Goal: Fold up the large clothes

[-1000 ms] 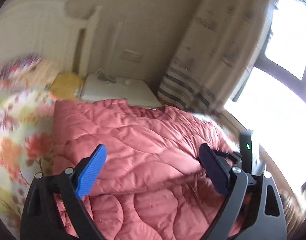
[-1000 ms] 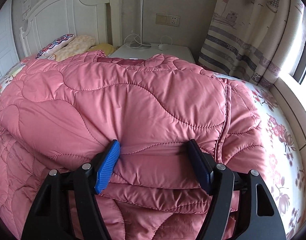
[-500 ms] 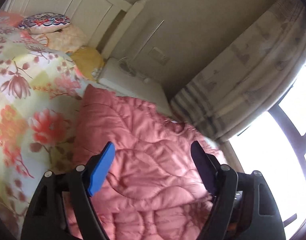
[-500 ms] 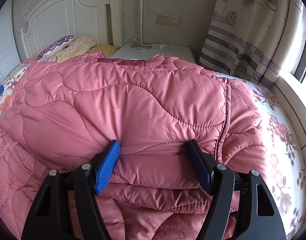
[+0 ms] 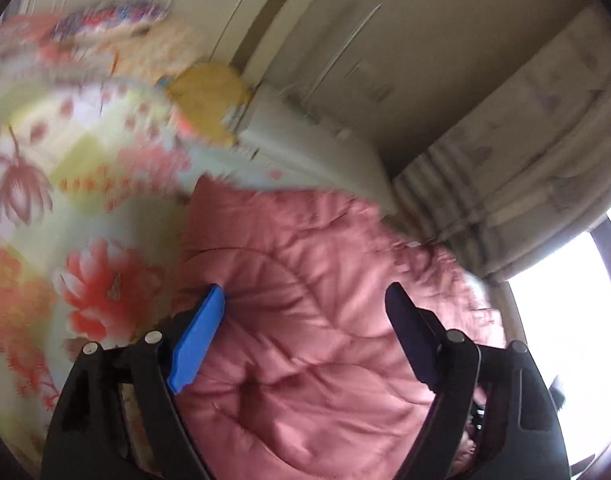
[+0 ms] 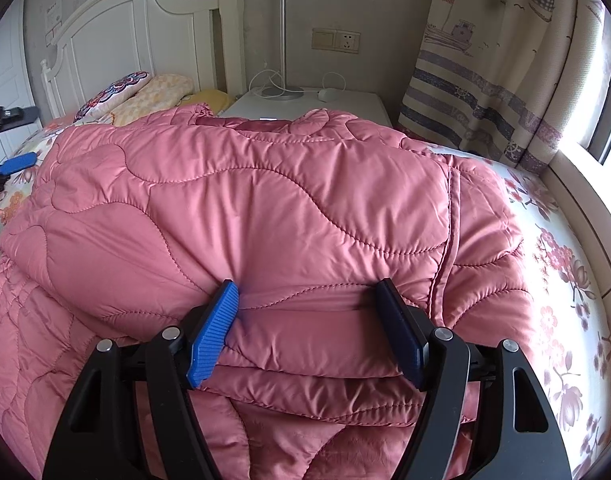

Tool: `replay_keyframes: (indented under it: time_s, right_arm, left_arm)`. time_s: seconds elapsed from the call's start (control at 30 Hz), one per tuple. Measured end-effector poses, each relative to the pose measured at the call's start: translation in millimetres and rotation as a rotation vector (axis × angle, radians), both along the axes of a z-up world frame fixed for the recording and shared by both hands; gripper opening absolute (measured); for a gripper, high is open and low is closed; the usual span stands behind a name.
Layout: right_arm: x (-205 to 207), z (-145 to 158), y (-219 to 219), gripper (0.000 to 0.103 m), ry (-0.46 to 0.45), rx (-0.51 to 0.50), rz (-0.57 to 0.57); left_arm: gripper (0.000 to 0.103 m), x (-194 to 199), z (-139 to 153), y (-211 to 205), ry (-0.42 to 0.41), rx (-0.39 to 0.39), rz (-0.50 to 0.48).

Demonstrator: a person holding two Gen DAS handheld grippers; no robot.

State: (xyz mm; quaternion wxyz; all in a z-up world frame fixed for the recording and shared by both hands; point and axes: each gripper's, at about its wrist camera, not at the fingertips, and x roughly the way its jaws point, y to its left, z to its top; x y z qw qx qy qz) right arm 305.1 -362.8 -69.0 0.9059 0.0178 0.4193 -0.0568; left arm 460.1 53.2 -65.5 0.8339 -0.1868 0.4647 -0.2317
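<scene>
Right wrist view: the right hand-held gripper (image 6: 307,304) has its jaws spread wide, with a thick folded edge of the pink quilted coat (image 6: 265,208) lying between them; the blue pad (image 6: 213,332) and the dark pad (image 6: 399,332) each press into the padding, but whether the fold is truly clamped cannot be told; the coat lies in stacked layers on the bed (image 6: 561,280), covering most of the floral sheet; its collar end points toward the white nightstand (image 6: 305,104) beyond the coat; a floor-lamp pole (image 6: 282,36) and white cables rise from the nightstand; the white headboard (image 6: 137,44) stands left of the nightstand, with pillows (image 6: 145,92) at its foot; a striped curtain (image 6: 493,80) hangs right of the nightstand; at the far left edge, beside the coat, the blue pad of the left hand-held gripper (image 6: 17,163) is visible. Left wrist view, strongly motion-blurred: the left hand-held gripper (image 5: 305,300) is wide open and holds nothing; its blue pad (image 5: 197,340) sits at the left edge of the coat (image 5: 325,320), though contact cannot be confirmed through the blur; its dark pad (image 5: 413,340) is over the coat's surface; the floral sheet (image 5: 65,200) lies exposed left of the coat; a yellow pillow (image 5: 209,100) lies beyond the coat, beside the nightstand (image 5: 305,140).
</scene>
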Motion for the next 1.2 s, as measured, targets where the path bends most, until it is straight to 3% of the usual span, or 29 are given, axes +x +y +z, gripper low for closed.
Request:
replay_keyframes:
  time_s: [0.03, 0.07, 0.13, 0.27, 0.3, 0.43, 0.5, 0.57, 0.67, 0.73, 0.77, 0.87, 0.97, 1.03, 1.1, 1.2]
  right_arm:
    - [-0.2, 0.2, -0.4, 0.07, -0.002, 0.0, 0.001]
    - [-0.3, 0.3, -0.3, 0.07, -0.003, 0.001, 0.002]
    - [-0.5, 0.5, -0.2, 0.07, -0.003, 0.003, 0.002]
    - [-1.0, 0.2, -1.5, 0.07, -0.003, 0.011, 0.003]
    - [-1.1, 0.3, -1.2, 0.07, -0.004, 0.011, 0.003]
    - [-1.0, 0.4, -1.8, 0.071, -0.005, 0.017, 0.004]
    - [-1.2, 0.6, -2.2, 0.071, -0.006, 0.022, 0.005]
    - [-1.4, 0.7, -2.8, 0.071, -0.006, 0.024, 0.005]
    - [-1.4, 0.7, -4.2, 0.071, -0.008, 0.033, 0.008]
    - [-1.3, 0.8, -4.3, 0.072, -0.009, 0.035, 0.009]
    - [-1.4, 0.7, -4.5, 0.072, -0.009, 0.036, 0.01]
    - [-1.0, 0.6, -5.3, 0.072, -0.009, 0.042, 0.012]
    - [-1.1, 0.3, -4.9, 0.073, -0.009, 0.042, 0.016]
    - [-1.5, 0.7, -3.9, 0.075, -0.013, 0.05, 0.03]
    - [-2.2, 0.2, -3.3, 0.075, -0.011, 0.043, 0.029]
    - [-2.0, 0.2, -5.4, 0.075, -0.012, 0.055, 0.029]
  left_arm:
    - [0.081, 10.1, -15.4, -4.2, 0.048, 0.008, -0.003]
    - [0.082, 10.9, -16.3, -6.4, -0.009, 0.018, -0.009]
    - [0.082, 16.3, -8.1, -11.3, 0.011, 0.062, -0.011]
    - [0.083, 24.3, 20.5, -1.2, -0.035, -0.032, 0.004]
    - [0.083, 30.3, 23.0, 0.2, -0.03, -0.025, 0.019]
    - [0.087, 63.1, -9.7, -7.5, 0.071, 0.08, 0.052]
    - [0.089, 69.9, -18.2, -11.2, 0.06, 0.133, 0.044]
    - [0.086, 72.6, -7.7, -9.5, 0.071, 0.089, 0.05]
    - [0.086, 64.5, 24.0, 6.1, -0.032, -0.017, 0.103]
    - [0.087, 50.9, 44.7, 11.6, -0.095, -0.115, 0.077]
    - [0.087, 47.3, 48.9, 11.2, -0.108, -0.127, 0.066]
    - [0.087, 43.5, 44.1, -3.9, -0.087, -0.101, 0.009]
    - [0.087, 59.6, -0.7, -29.0, -0.002, 0.074, -0.015]
    - [0.088, 57.7, -8.9, -34.2, -0.044, 0.1, -0.014]
    - [0.088, 56.7, 1.8, -33.3, -0.029, 0.092, 0.004]
    - [0.088, 59.6, 21.5, -21.6, -0.068, 0.016, 0.037]
